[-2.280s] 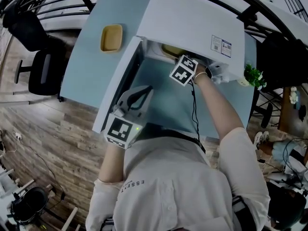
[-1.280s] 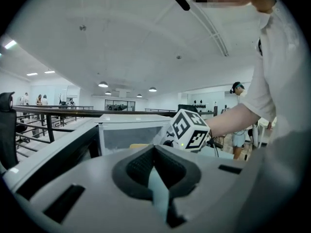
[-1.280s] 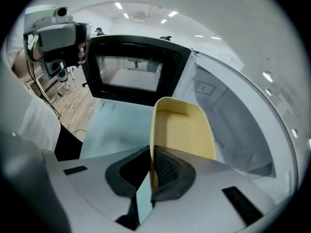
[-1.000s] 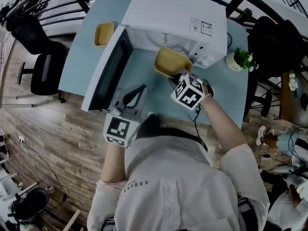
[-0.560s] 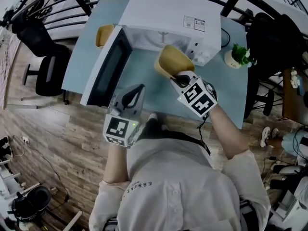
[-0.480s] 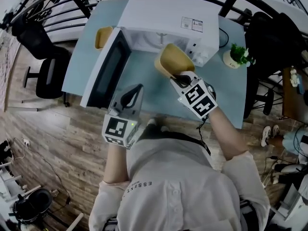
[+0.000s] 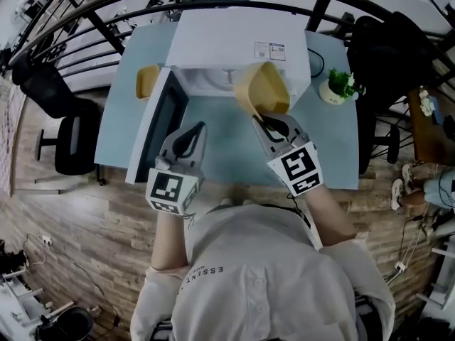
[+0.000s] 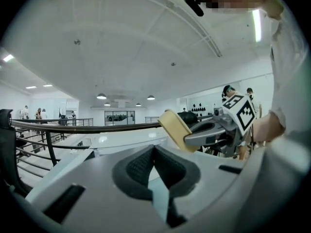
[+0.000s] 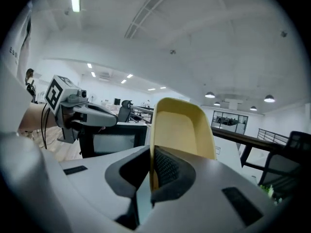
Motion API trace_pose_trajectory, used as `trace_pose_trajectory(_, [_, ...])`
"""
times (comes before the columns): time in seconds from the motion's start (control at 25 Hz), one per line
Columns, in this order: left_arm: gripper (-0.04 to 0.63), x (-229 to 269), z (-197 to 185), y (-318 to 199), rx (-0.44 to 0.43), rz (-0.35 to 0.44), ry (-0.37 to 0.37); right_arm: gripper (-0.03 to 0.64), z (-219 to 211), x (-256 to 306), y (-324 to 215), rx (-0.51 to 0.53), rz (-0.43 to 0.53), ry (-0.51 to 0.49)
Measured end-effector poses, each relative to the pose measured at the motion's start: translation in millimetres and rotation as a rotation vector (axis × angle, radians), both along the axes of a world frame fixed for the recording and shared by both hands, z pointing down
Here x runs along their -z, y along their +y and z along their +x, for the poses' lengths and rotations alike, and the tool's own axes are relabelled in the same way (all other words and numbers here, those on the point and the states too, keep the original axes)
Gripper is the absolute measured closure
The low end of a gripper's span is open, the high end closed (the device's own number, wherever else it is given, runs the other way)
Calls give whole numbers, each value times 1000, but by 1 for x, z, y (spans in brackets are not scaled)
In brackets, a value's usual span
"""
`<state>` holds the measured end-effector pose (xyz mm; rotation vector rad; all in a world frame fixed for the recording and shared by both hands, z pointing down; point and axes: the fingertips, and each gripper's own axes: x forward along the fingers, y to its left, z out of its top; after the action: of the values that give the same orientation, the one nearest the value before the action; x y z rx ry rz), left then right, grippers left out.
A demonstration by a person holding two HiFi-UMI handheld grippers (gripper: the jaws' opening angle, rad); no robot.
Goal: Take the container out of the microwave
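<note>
Right gripper view — the container (image 9: 182,130) is clamped by its rim in the jaws of the right gripper (image 9: 151,154), outside the microwave (image 7: 234,45); the left gripper (image 8: 154,152) is closed on nothing.

A pale blue table (image 7: 334,141) stands on wood-plank floor (image 7: 85,226), black chair (image 7: 67,130) near it, railing (image 8: 73,126) beyond.

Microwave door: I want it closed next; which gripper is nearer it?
Left. The left gripper is beside the open door; the right gripper is past the opening, shut on the yellow container.
</note>
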<state>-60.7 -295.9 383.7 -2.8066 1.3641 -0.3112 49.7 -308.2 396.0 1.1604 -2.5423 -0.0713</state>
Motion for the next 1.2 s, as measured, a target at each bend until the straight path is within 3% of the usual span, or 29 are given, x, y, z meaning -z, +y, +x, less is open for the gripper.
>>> trace_pose_trajectory(0.4, [594, 29, -10, -20, -57, 52, 23, 590, 2, 43, 7, -102, 191, -151])
trace_pose_trajectory(0.68, [594, 47, -12, -13, -97, 86, 48, 591, 9, 59, 13, -178, 258, -226])
trace_pose_trajectory(1.2, [594, 43, -19, -12, -111, 72, 75, 592, 7, 57, 6, -215, 244, -193])
